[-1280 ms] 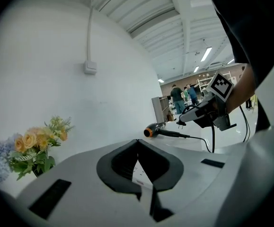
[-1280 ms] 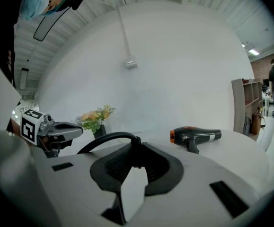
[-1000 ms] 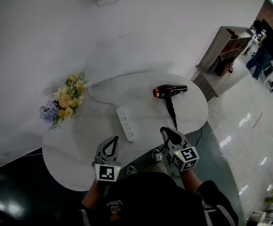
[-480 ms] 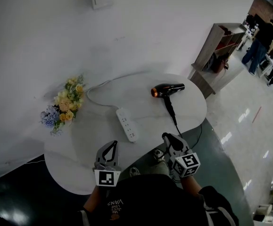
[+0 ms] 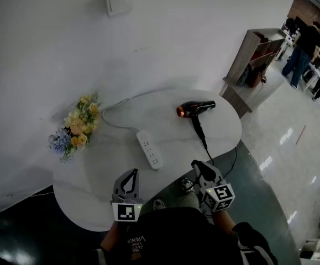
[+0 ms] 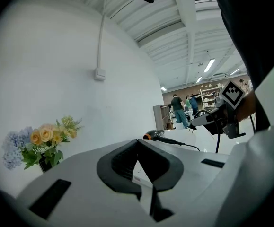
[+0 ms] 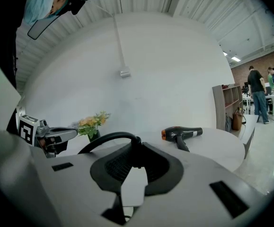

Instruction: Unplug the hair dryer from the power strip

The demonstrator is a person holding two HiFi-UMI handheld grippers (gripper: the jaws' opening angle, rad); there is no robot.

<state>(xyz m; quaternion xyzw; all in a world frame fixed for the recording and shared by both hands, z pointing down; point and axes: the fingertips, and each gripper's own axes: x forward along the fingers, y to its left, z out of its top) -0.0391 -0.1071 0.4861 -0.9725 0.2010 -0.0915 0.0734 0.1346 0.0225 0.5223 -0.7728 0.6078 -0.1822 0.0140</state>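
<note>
Right gripper [image 7: 136,145] apparently clamps plug [image 7: 136,156] (hidden overhead).

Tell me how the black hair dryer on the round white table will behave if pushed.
The black hair dryer lies on its side with its handle flat on the round white table, so it would probably slide or pivot, not roll. Its thin black cord droops over the table edge, so it is likely floppy and might drag.
</note>
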